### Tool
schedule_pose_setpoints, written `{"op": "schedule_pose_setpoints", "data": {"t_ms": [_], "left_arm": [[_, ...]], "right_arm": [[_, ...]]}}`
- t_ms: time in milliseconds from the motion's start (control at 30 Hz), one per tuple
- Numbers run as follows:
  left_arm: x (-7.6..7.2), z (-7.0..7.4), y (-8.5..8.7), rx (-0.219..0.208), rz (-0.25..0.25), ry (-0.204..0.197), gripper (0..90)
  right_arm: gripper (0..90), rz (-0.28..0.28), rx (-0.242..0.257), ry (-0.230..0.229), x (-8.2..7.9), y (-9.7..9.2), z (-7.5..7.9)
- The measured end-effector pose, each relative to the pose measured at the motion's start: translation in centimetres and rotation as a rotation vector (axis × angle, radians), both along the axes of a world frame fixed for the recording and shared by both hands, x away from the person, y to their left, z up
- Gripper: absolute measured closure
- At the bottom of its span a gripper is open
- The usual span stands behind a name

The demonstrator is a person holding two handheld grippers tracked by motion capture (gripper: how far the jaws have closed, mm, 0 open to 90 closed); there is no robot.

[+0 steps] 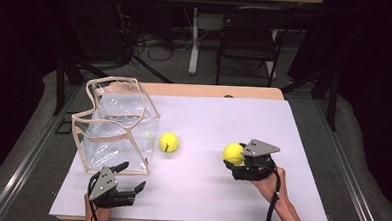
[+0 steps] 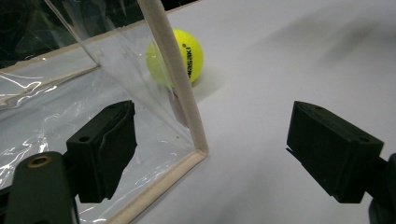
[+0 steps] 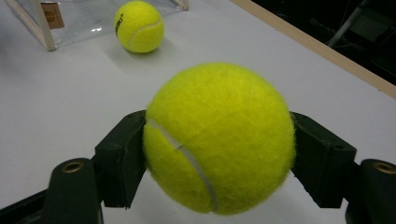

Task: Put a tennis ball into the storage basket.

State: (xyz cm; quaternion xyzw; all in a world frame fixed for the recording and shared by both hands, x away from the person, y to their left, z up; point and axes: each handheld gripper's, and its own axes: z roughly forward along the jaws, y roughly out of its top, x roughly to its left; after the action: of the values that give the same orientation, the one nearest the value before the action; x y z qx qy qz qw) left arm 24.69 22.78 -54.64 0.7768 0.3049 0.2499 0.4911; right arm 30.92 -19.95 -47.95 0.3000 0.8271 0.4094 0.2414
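My right gripper (image 1: 236, 158) is shut on a yellow tennis ball (image 1: 233, 153) at the table's right middle; in the right gripper view that ball (image 3: 218, 137) sits pressed between both black pads. A second tennis ball (image 1: 168, 142) lies on the white surface beside a clear plastic bag (image 1: 115, 127) with beige trim. My left gripper (image 1: 130, 176) stands open near the front left, just in front of the bag. In the left gripper view the bag's corner edge (image 2: 180, 88) rises between the wide-apart jaws, with the loose ball (image 2: 180, 58) behind it.
The white table top (image 1: 200, 191) ends in a wooden edge (image 1: 215, 91) at the back. Beyond it stand a dark chair (image 1: 249, 38) and a table leg (image 1: 194, 40) with cables on the floor.
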Motion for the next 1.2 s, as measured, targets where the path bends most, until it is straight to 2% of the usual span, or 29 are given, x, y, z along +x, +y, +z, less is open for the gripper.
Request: {"op": "schedule_pose_setpoints", "data": {"t_ms": [567,1200], "left_arm": [[0.0,0.0,0.0,0.003,-0.002,0.001,15.9],[0.0,0.0,0.0,0.000,-0.002,0.000,15.9]], "right_arm": [[26.0,0.021,0.000,-0.033,0.8,1.1,1.3],[26.0,0.048,0.001,-0.043,2.0,2.5,2.0]]}}
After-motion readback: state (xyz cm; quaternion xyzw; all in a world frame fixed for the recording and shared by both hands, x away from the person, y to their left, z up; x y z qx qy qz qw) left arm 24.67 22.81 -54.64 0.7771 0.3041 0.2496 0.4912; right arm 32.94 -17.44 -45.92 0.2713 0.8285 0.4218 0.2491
